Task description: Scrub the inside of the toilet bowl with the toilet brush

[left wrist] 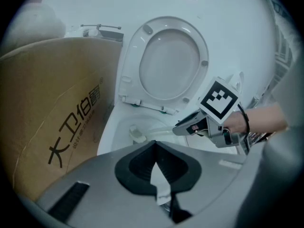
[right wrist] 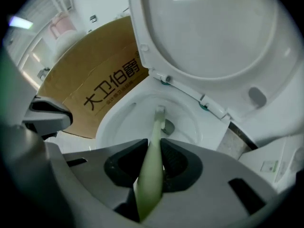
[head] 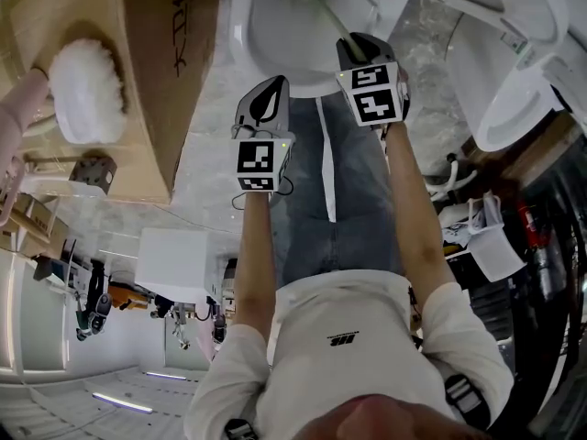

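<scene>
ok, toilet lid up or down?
Up. The lid stands raised behind the bowl, and the toilet brush held by the right hand-held gripper reaches into the bowl.

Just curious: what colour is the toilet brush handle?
Pale green; the toilet brush handle shows best in the right gripper view.

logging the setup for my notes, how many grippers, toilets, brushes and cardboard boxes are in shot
grippers: 2 (left gripper, right gripper)
toilet: 1
brush: 1
box: 1
total: 5
</scene>
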Motion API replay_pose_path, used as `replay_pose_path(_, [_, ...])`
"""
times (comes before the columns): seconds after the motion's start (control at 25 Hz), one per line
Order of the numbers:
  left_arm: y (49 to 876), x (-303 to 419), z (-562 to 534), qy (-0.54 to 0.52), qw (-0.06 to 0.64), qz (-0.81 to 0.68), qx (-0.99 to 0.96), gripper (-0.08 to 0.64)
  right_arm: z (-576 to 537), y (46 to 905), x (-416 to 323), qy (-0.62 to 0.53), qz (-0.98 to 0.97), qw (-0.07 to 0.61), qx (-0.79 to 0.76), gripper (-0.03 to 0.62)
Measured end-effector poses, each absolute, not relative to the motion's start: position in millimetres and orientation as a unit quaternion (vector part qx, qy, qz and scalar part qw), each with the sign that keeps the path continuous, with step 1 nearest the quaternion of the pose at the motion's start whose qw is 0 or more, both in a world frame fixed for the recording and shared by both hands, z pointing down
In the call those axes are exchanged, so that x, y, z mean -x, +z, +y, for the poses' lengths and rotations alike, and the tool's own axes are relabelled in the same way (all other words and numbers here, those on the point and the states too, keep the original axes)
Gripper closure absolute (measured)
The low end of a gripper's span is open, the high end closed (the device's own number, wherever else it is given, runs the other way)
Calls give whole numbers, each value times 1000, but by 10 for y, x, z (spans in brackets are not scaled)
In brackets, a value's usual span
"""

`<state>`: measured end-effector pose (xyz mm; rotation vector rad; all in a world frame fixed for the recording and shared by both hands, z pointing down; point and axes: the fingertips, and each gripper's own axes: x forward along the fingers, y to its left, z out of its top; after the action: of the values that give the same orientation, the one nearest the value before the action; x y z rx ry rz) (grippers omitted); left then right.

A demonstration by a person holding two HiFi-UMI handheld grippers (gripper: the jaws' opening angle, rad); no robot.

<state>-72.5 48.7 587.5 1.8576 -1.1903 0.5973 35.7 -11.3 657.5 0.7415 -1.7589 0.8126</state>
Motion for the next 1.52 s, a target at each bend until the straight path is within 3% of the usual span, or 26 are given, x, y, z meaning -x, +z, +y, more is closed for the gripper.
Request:
replay_pose_path(0.56, [5794, 725, 418, 223, 403, -495, -737, 552, -384, 6424, -535, 39, -779, 613, -124, 514])
replay_pose_path(0.88, [5772, 678, 438, 215, 406, -502, -733, 552, -540, 6380, -641, -110, -760, 639, -45, 515])
replay_pose_path(1.52, [5761, 628, 494, 217, 403, -496, -738, 552, -480, 6361, -1123, -154, -694, 704, -2, 515])
